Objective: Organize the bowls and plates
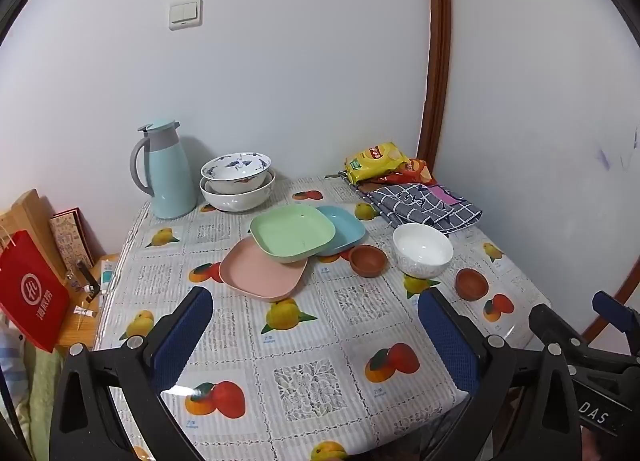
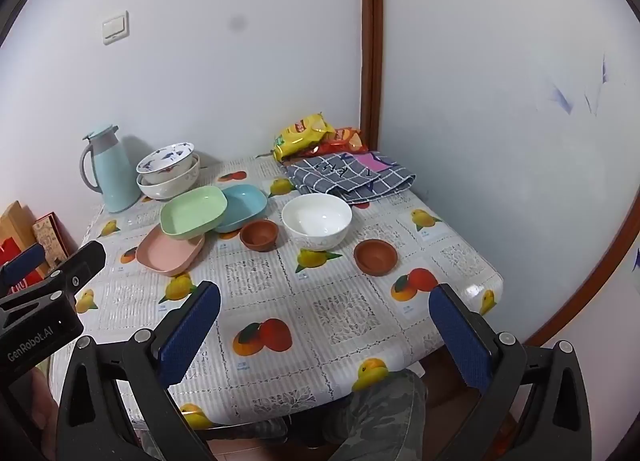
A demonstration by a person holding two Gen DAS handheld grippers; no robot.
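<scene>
On the fruit-print table (image 1: 320, 341) three square plates overlap: a green plate (image 1: 292, 232) on top, a pink plate (image 1: 260, 271) under its near edge and a blue plate (image 1: 340, 229) behind it. To their right sit a brown saucer (image 1: 368, 259), a white bowl (image 1: 422, 249) and a second brown saucer (image 1: 472, 283). Two patterned bowls (image 1: 237, 177) are nested at the back. My left gripper (image 1: 316, 301) hovers open over the near table, nothing between its fingers. My right gripper (image 2: 325, 297) is open too, short of the white bowl (image 2: 317, 223) and near saucer (image 2: 375, 256).
A light blue thermos jug (image 1: 164, 169) stands at the back left by the nested bowls. Snack bags (image 1: 380, 163) and a checked cloth (image 1: 424, 203) lie at the back right against the wall. A red paper bag (image 1: 32, 297) and boxes crowd a side stand on the left.
</scene>
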